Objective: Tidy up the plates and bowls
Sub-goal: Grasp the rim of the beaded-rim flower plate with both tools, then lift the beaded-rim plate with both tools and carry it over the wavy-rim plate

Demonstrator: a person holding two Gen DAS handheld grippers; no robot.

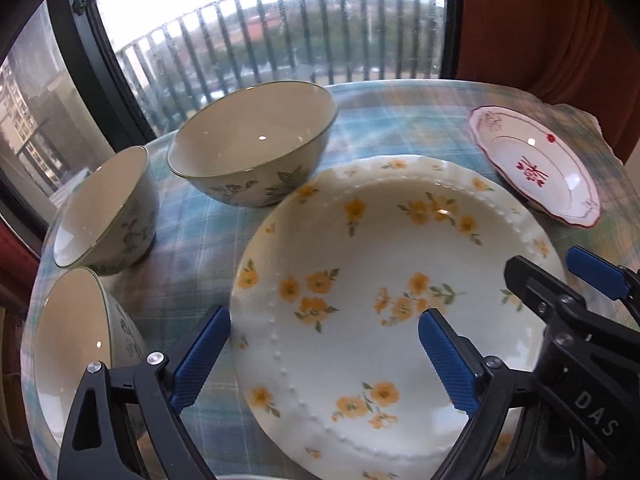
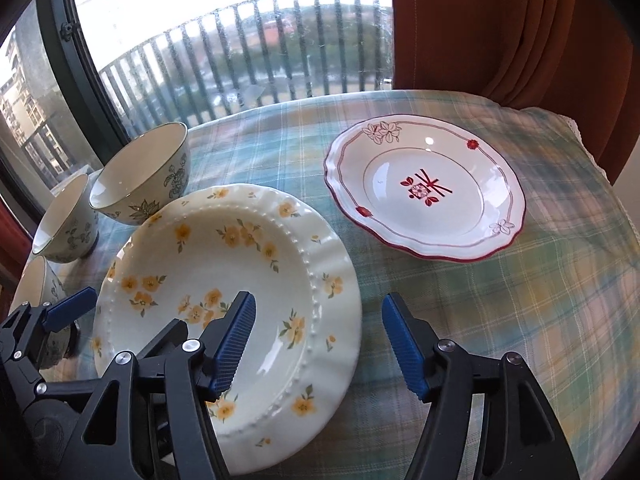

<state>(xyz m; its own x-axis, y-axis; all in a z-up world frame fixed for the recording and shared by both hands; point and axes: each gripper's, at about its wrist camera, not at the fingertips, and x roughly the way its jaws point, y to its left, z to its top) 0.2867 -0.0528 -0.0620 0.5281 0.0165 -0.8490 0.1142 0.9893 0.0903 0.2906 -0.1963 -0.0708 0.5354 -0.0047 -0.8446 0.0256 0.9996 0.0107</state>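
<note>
While both tools hang over the yellow-flowered plate (image 2: 224, 288), neither has a grip on anything: the left tool (image 1: 324, 360) stands wide open, one pad outside the plate's rim toward the bowls and the other above its well, and the right tool (image 2: 318, 340) is also open, straddling the plate's opposite rim with one pad over the well and one over the plaid cloth (image 2: 520, 320). That plate lies flat near the front edge of the counter. A red-trimmed plate (image 2: 426, 194) sits apart from it, toward the far right corner by the orange curtain (image 2: 500, 28). Three floral bowls line the window side: a large bowl (image 1: 252, 144) furthest back, a middle bowl (image 1: 106, 210) and a near bowl (image 1: 76, 360) closest to the left tool, each standing separately. Sorting appears barely begun, since nothing is stacked yet. A sensible next move would be to close one tool on a rim and lift; the glazed edge looks slippery, so the pads need a firm, square bite.
</note>
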